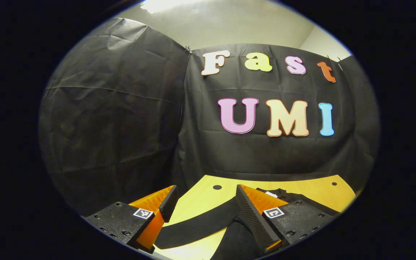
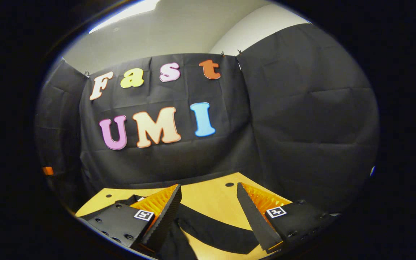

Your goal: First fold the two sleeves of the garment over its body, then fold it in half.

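Light wooden table with small round holes, black cloth booth wall, pale ceiling

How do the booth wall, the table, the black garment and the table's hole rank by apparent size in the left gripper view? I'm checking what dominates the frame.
1. Booth wall, by far.
2. Table and black garment: visible areas look alike, and the garment lies nearer the camera, so unranked.
3. Hole, smallest.

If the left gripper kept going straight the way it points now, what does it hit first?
Probably the black booth wall behind the table. The left gripper points above the spread sleeve; depth is unclear.
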### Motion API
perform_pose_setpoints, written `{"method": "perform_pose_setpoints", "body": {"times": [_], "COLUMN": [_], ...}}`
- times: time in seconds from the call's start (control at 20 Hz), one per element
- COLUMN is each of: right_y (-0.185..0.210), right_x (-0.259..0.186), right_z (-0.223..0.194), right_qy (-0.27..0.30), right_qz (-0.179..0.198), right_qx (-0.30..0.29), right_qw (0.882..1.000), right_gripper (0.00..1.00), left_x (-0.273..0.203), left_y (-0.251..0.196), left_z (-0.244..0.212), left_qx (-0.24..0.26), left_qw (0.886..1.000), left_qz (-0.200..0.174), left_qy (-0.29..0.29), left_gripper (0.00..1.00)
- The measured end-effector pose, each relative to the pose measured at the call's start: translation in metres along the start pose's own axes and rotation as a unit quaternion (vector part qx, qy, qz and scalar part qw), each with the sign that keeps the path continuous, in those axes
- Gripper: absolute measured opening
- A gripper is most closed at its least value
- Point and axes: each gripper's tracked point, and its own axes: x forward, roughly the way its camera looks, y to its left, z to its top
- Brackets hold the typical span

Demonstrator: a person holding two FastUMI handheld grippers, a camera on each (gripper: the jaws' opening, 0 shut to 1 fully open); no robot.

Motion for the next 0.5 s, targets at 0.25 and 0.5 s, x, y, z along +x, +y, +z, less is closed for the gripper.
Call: {"method": "perform_pose_setpoints", "body": {"times": [0.25,0.5], "right_y": [-0.029,-0.067], "right_x": [0.022,0.038], "right_z": [-0.069,-0.143], "right_qy": [0.076,0.156], "right_qz": [-0.015,-0.055], "right_qx": [0.068,0.017], "right_qw": [0.995,0.986], "right_gripper": [0.92,0.97], "left_x": [0.002,0.006], "left_y": [0.005,0.003], "left_z": [-0.002,-0.003], "left_qx": [0.005,0.009], "left_qw": [1.000,1.000], "left_qz": [0.017,0.028], "left_qy": [0.006,0.011], "left_gripper": [0.95,0.95]}}
